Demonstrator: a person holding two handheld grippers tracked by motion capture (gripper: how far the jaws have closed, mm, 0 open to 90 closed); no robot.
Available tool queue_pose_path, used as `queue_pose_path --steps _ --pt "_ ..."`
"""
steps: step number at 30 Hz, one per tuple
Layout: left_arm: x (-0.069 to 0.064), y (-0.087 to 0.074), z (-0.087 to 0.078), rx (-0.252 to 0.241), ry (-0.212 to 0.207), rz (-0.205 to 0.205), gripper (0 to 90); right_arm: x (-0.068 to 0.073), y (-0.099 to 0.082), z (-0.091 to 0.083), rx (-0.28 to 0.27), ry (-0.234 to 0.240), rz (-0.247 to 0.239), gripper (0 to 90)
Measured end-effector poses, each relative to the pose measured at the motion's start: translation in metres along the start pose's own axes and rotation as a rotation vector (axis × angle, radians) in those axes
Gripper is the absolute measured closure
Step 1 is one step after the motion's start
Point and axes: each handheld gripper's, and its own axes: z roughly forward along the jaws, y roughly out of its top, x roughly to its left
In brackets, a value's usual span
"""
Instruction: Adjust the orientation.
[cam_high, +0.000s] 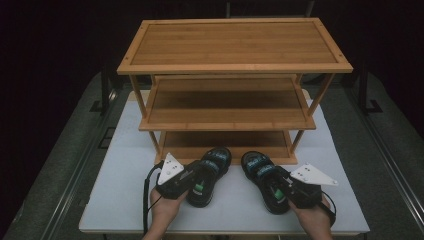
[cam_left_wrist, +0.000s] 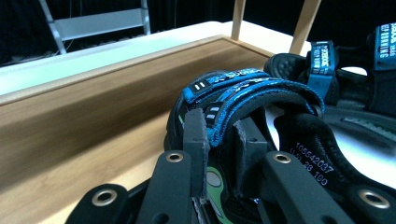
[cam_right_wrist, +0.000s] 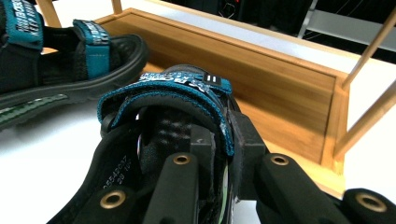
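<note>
Sandals (cam_high: 210, 172) black, with blue straps, green insoles.

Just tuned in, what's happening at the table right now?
A person holds a sandal in each hand-held gripper. The left hand-held gripper is shut on the back strap of the left sandal, and the right hand-held gripper is shut on the back strap of the right sandal. Both sandals point toes-first at the bottom tier of the wooden rack, whose shelves are bare.

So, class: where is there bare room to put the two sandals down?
All three shelves are bare. The white table is free left and right of the rack. It is crowded between the rack's foot and both grippers, left, right, each clamping a sandal.
</note>
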Motion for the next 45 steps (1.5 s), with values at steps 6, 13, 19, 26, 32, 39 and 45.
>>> queue_pose_path --steps 6,13,19,26,32,39,45 --pt "0.002 0.005 0.014 0.0 0.017 0.007 78.1 0.005 0.01 0.015 -0.008 -0.021 -0.015 80.9" --pt "0.002 0.009 0.027 -0.003 0.044 0.012 78.0 0.007 0.02 0.031 -0.019 -0.05 -0.031 81.0" --pt "0.006 0.01 0.039 -0.004 0.069 0.02 78.0 0.003 0.024 0.043 -0.018 -0.064 -0.031 81.0" --pt "0.008 0.011 0.052 -0.007 0.097 0.017 78.0 0.002 0.028 0.058 -0.017 -0.086 -0.028 81.0" --pt "0.012 0.01 0.062 0.005 0.109 0.003 77.9 0.0 0.03 0.071 -0.011 -0.098 -0.018 80.9" --pt "0.015 0.008 0.067 0.014 0.113 -0.013 77.7 -0.002 0.026 0.083 -0.004 -0.106 0.006 80.8" --pt "0.016 0.008 0.067 0.018 0.109 -0.009 75.6 -0.004 0.025 0.087 0.008 -0.105 0.005 79.9"
